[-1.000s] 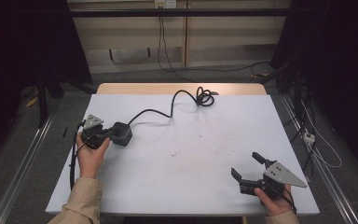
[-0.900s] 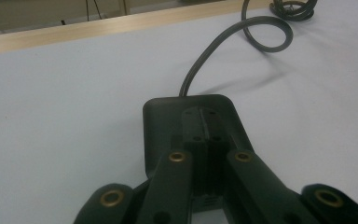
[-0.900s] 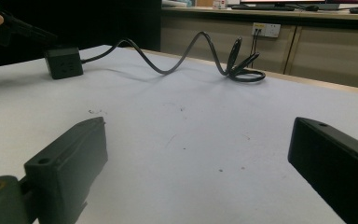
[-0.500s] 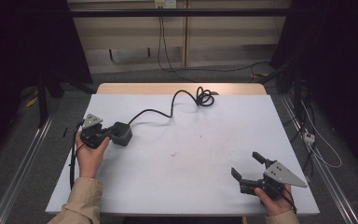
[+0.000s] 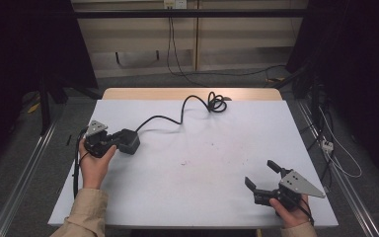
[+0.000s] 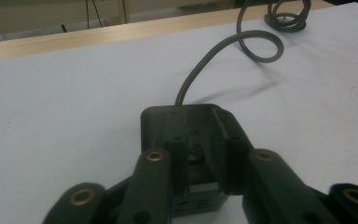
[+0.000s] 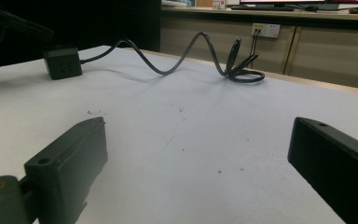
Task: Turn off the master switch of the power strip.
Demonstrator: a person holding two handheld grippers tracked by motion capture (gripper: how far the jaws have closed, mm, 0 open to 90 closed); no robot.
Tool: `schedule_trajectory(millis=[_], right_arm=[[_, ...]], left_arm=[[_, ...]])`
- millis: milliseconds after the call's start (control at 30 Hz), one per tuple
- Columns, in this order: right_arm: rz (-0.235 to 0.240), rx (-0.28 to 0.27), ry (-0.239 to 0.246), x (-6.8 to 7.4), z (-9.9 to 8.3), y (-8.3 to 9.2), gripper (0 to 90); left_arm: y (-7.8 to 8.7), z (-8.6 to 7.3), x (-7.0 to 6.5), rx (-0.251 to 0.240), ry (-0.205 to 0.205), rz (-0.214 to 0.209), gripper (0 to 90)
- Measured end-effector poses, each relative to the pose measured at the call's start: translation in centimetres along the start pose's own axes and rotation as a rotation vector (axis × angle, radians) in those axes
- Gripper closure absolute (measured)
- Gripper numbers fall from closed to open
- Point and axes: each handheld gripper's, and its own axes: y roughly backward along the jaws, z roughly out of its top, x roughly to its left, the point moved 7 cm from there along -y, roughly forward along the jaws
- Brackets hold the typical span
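My left gripper has its fingers clamped on the black power block, one on each side wall, near the left edge of the white tabletop. The block sits flat on the tabletop, and its cable runs off toward the far edge, where it ends in a loose coil. My right gripper rests at the near right corner, well apart from the block, its fingers wide apart and empty.

To do this well, I judge I should keep the squeeze even and square on the block's sides, since the smooth casing could twist out if I pull at an angle. When I lift or drag it, the cable will tug from behind, so I want to move slowly and along the line of the cable rather than across it. The coil may snag or drag along; my free right gripper could take hold of the cable midway to ease the load.
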Motion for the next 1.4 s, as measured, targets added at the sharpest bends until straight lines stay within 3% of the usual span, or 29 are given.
schedule_trajectory(millis=[167,333,500,900,1100,1400], right_arm=[[0.003,-0.002,0.001,0.1,0.0,0.0,4.1],[-0.001,-0.005,0.0,0.0,0.1,0.1,4.1],[-0.001,-0.005,0.0,0.0,0.2,0.1,4.1],[-0.005,-0.008,-0.002,-0.1,0.3,0.3,4.1],[-0.003,-0.007,0.0,0.0,0.3,0.3,4.1],[0.0,-0.008,0.002,0.0,0.3,0.2,4.1]], left_arm=[[0.6,0.2,-0.4,0.002,0.014,-0.018,60.3],[1.2,0.2,-1.2,0.005,0.029,-0.062,42.9],[1.6,0.3,-2.5,-0.008,0.024,-0.1,36.4],[2.8,-0.5,-4.0,-0.012,0.014,-0.173,21.2],[3.3,-1.3,-4.2,-0.015,0.013,-0.186,12.7],[3.8,-1.8,-4.8,-0.02,-0.005,-0.203,10.4]])
